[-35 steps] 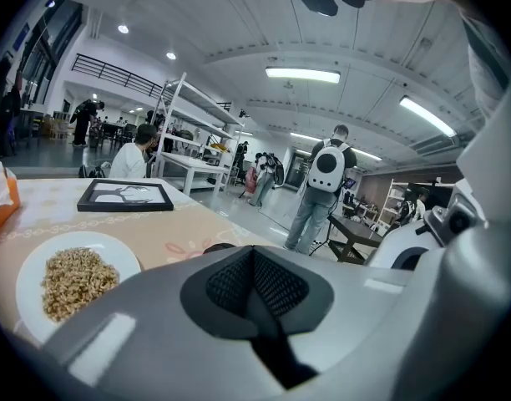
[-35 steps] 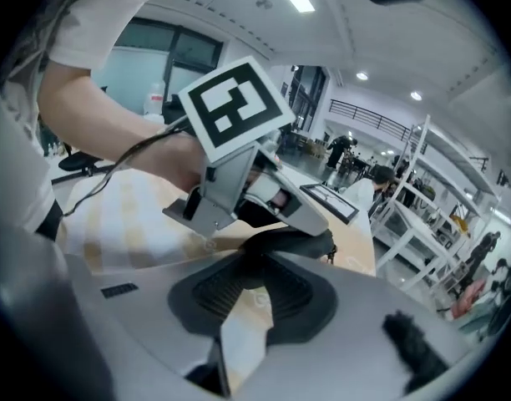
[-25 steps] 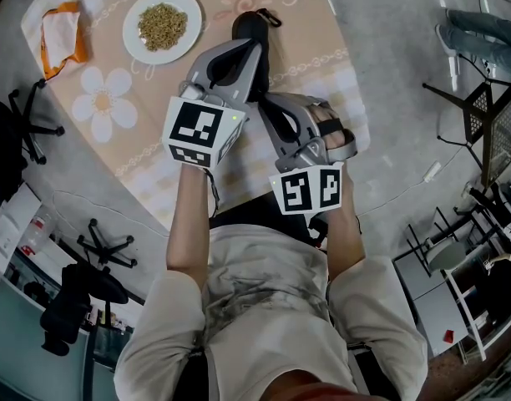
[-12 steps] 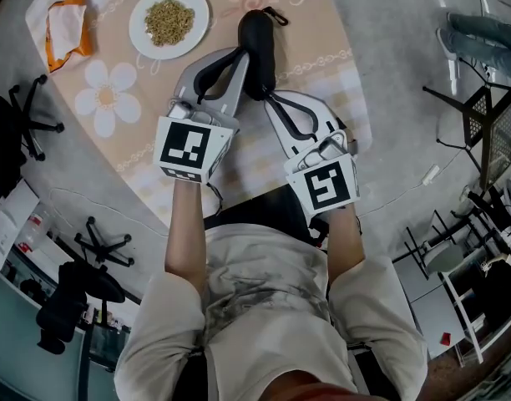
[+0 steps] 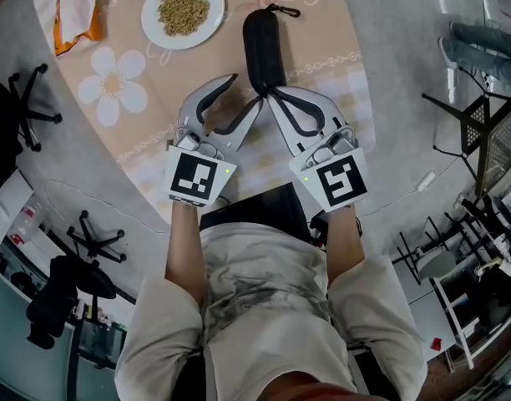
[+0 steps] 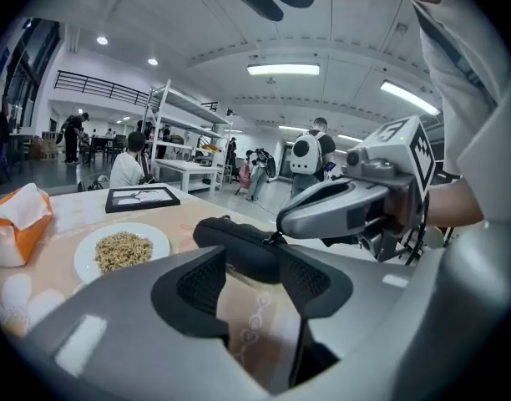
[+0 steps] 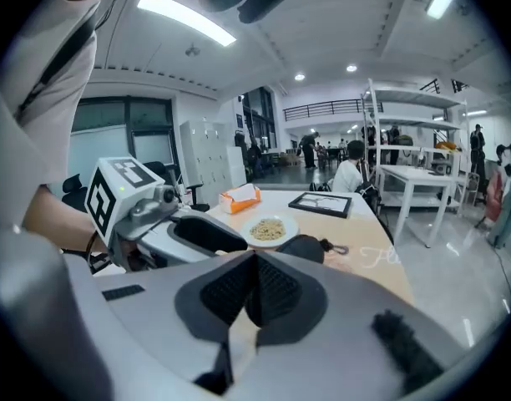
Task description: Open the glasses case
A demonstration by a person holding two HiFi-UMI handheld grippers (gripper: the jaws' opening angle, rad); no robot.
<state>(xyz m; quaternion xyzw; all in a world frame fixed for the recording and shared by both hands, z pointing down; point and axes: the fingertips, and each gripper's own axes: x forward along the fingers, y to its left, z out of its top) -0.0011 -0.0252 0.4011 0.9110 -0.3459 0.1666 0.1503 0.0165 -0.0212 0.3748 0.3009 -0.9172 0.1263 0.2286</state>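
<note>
**Hazard at the jaws.** The left gripper (image 6: 252,274) has just been opening and stands at a middling gap, with only bare table between its pads. By eye, that gap may be too narrow to span the glasses case (image 5: 263,40). A closing move could then nip one edge and squirt the case sideways. The right gripper (image 7: 254,266) is closed pad to pad, with nothing visible between. As a blunt point it can only push, and a push on the smooth, rounded shell would likely slide off.

**Hazard at the case.** The case lies shut and lengthwise on the table (image 5: 314,57), its near end just beyond both sets of fingertips and its cord loop at the far end. Neither gripper holds it; whether the right tip touches it cannot be told. Unpinned, it may skate away rather than open when the fastening is pulled.

**Hazard beyond.** The plate (image 5: 149,23) of grain stands near, to the left of the case. A shoved case or a swung left gripper could strike it and spill the contents.
</note>
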